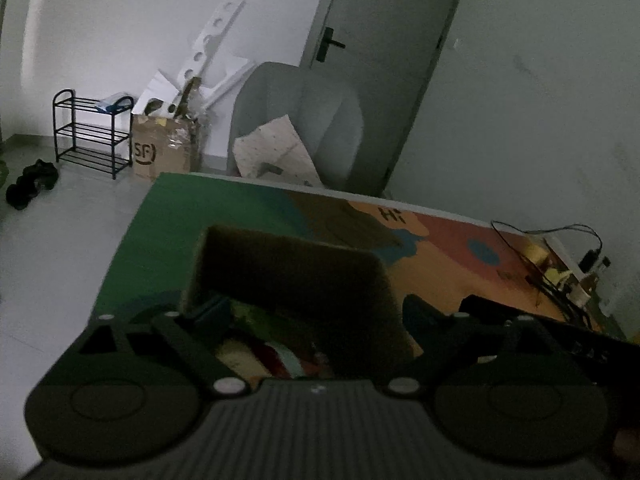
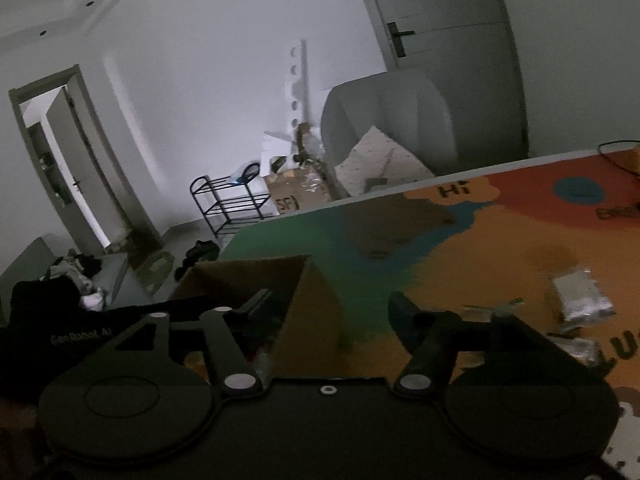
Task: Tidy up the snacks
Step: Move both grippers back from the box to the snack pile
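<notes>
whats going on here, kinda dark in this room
A person holds a two-finger gripper in each hand over a colourful table mat. Both grippers sit at an open cardboard box that already holds several snack packets. The left gripper and right gripper are open, each straddling a box wall, holding nothing. A couple of silvery wrapped snacks lie on the mat to the right, not yet boxed.

Your two wrist views sit close over the cardboard box (image 1: 296,280) (image 2: 280,300), facing the grey door (image 1: 384,60) (image 2: 440,20) (both share the colourful mat (image 1: 440,276) (image 2: 480,248)).
</notes>
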Tool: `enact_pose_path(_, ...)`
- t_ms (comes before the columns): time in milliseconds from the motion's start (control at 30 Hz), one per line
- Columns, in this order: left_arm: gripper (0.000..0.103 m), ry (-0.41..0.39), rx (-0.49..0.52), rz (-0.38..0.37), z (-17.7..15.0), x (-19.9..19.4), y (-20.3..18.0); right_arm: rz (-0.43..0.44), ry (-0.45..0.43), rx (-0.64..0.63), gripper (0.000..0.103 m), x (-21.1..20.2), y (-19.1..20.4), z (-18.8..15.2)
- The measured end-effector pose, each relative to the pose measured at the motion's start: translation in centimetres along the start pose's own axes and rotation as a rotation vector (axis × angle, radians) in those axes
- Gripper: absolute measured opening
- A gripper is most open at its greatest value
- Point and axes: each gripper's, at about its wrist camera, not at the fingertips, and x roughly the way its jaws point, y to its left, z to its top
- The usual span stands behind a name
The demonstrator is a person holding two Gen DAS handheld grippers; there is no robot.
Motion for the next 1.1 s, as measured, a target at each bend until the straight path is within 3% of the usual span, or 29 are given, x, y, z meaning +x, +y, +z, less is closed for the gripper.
enact_pose_path(333,0.093,0.027,0.036,-0.018,-0.8,0.5,-3.2,-0.078,-0.021,0.025,0.088,-2.5,-3.7,-0.5)
enact_pose_path(1100,0.093,0.064,0.123,-0.079,-2.6,2.5,-10.8,-0.167,-0.02,0.114,0.095,-6.4,-11.4,-2.5)
